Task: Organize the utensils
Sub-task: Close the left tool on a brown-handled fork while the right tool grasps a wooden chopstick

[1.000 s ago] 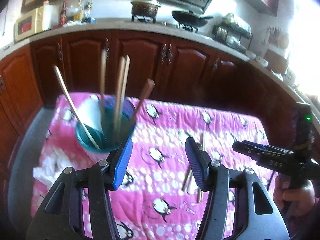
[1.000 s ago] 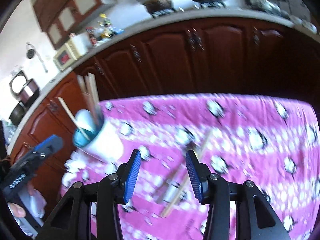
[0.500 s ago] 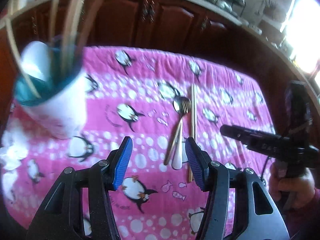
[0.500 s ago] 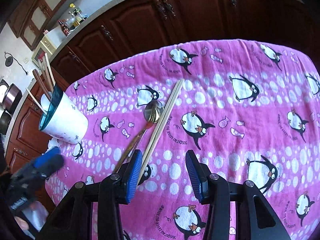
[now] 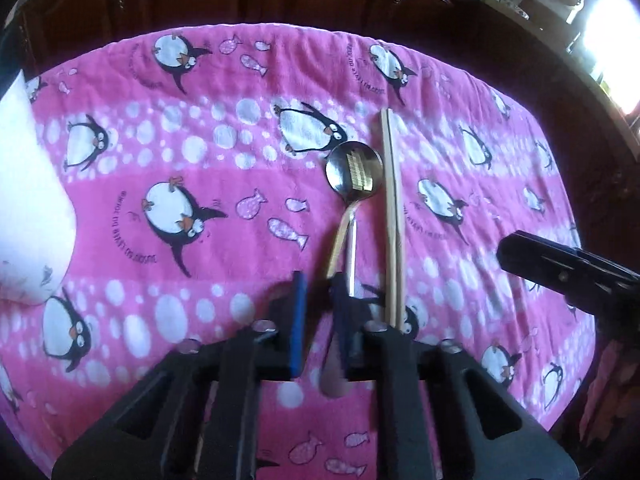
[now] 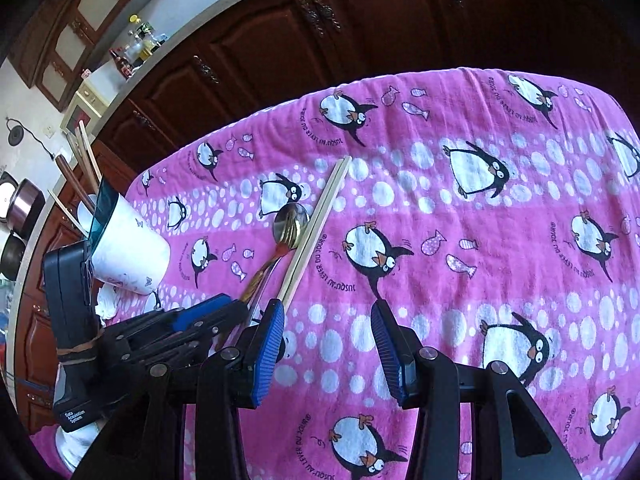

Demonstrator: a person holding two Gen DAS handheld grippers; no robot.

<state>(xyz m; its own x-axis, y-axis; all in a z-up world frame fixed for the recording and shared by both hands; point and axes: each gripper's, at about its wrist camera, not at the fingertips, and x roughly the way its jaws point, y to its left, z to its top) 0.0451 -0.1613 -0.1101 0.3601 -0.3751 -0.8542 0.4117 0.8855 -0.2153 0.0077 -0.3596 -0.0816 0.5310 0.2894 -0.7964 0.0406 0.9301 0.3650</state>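
Note:
A metal spoon [image 5: 354, 168] and a gold fork [image 6: 286, 230] lie together on the pink penguin cloth [image 5: 200, 152], beside a pair of wooden chopsticks [image 5: 391, 200]. My left gripper [image 5: 319, 292] sits low over their handles, its jaws narrowed around the fork and spoon handles. It also shows in the right wrist view [image 6: 224, 312]. My right gripper [image 6: 326, 332] is open and empty just right of the chopsticks' near end. A white cup [image 6: 128, 252] with a teal inside holds several chopsticks at the left.
Dark wooden cabinets [image 6: 360, 32] run behind the table. A counter with bottles [image 6: 140, 42] and a microwave stands at the far left. The cup's white side [image 5: 28, 208] fills the left edge of the left wrist view.
My left gripper has swung from the cup down to the fork and spoon handles and its jaws have narrowed. My right gripper has come lower and closer to the cloth.

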